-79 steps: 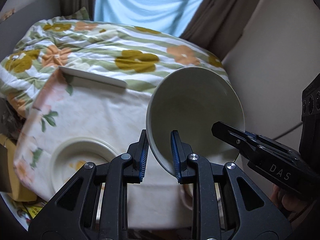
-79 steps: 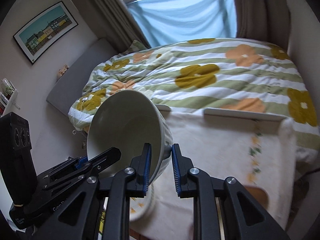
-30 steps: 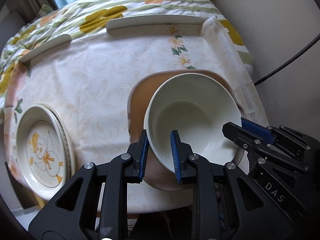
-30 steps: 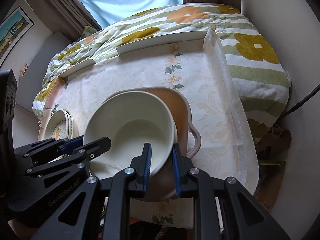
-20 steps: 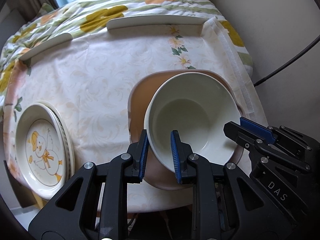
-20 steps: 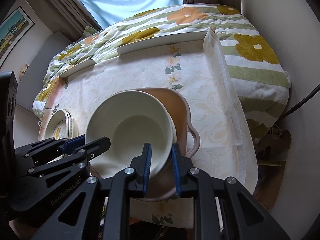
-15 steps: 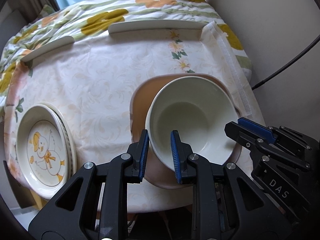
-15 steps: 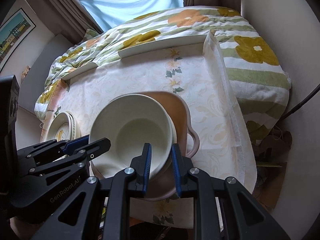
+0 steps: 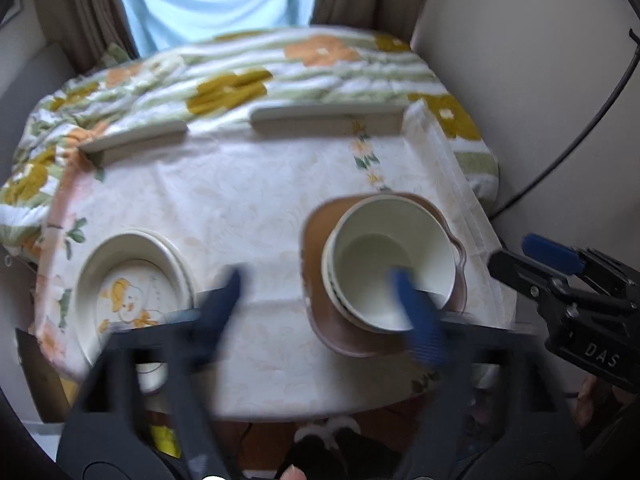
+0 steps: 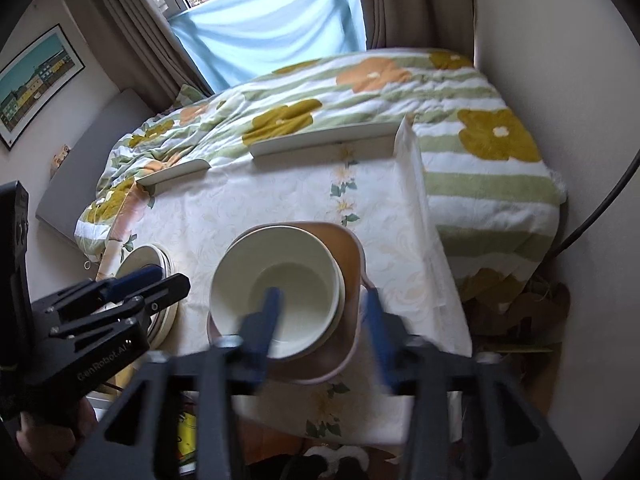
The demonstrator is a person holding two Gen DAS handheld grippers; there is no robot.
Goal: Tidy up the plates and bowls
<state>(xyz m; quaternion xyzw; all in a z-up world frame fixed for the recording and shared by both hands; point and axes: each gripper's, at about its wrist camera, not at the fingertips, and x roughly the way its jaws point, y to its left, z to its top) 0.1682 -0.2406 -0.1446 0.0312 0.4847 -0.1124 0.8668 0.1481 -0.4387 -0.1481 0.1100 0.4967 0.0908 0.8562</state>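
The cream bowl (image 9: 390,268) was seen nested in another bowl (image 10: 341,280) on the brown tray (image 9: 316,240) at the right of the table (image 9: 240,200). The left claw (image 9: 320,304) was held above the table's near edge, spread wide and gripping nothing, one blurred finger overlapping the bowl's rim. The right claw (image 10: 322,324) was likewise spread wide and empty, straddling the bowl's near right rim. The stacked duck plates (image 9: 132,276) lay at the table's left, beside the flowered bed (image 10: 360,92).
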